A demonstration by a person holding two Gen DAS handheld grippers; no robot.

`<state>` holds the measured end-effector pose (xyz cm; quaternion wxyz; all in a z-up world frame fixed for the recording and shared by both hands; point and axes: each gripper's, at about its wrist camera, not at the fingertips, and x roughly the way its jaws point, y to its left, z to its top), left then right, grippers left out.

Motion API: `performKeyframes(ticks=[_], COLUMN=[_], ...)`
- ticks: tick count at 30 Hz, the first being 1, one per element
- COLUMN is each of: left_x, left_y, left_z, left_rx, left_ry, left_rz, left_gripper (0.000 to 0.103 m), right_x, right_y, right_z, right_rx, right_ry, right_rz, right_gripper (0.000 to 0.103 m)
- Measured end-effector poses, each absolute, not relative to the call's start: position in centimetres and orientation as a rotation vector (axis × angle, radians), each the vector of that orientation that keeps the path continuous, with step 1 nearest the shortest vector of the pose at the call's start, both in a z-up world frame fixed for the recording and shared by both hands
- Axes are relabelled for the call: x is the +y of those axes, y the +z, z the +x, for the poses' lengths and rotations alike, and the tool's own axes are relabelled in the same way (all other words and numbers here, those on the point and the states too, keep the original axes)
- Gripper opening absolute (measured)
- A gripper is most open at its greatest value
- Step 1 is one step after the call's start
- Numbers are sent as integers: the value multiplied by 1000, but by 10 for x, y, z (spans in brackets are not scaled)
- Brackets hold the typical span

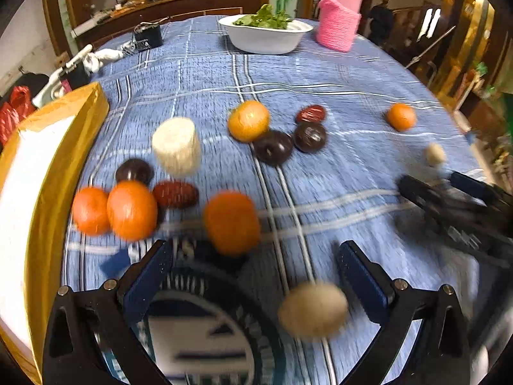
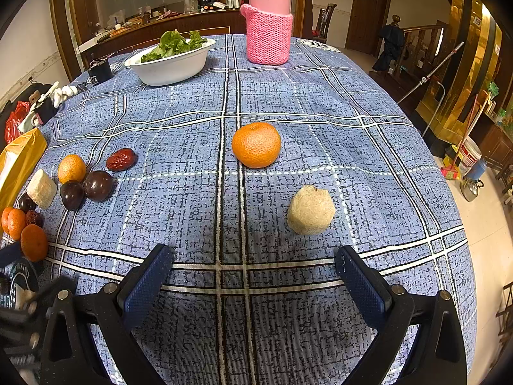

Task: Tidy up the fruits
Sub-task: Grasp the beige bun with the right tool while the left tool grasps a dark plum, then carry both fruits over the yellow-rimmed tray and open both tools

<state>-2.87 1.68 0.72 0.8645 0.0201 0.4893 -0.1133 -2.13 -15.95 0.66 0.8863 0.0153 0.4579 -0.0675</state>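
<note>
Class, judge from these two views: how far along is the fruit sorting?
Barely started. Done: nothing clearly; oranges, dark plums and red dates sit mixed in a loose cluster. In hand: nothing; the right tool and left tool are both open and empty. Left: a lone orange and a pale beige piece lie apart on the tablecloth.

Blue plaid-clothed table (image 2: 320,102), tangerine (image 2: 256,144), pale chunk (image 2: 311,210), possibly sugarcane, white bowl (image 2: 173,64)

It was a home dining room: a round table under a blue checked tablecloth (image 2: 320,102), a white bowl of lettuce (image 2: 171,61), a flask in a pink knitted sleeve (image 2: 268,32), a cluttered wooden sideboard (image 2: 160,22), a wooden door (image 2: 368,16), and a broom (image 2: 455,157) on the tiled floor.
</note>
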Motion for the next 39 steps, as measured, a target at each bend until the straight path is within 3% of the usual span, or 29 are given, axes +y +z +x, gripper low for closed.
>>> performKeyframes(ticks=[12, 20, 33, 35, 38, 39], left_x=[138, 192, 194, 195, 184, 179], left_y=[100, 153, 120, 116, 105, 103], left_z=[-90, -132, -120, -119, -115, -114], left_rx=[732, 449, 574, 592, 640, 650], left_ry=[-254, -54, -129, -138, -202, -223], left_rz=[-210, -90, -121, -130, -109, -94], left_gripper=[102, 103, 103, 103, 102, 93], right_x=[-159, -157, -146, -140, -112, -97], right_y=[7, 7, 13, 29, 55, 60], right_z=[-21, -24, -50, -64, -88, -94], right_rx=[952, 962, 1098, 1046, 929, 903], right_ry=[-141, -57, -207, -217, -70, 6], right_rz=[31, 14, 73, 79, 81, 78], right_gripper=[103, 103, 101, 95, 95, 95])
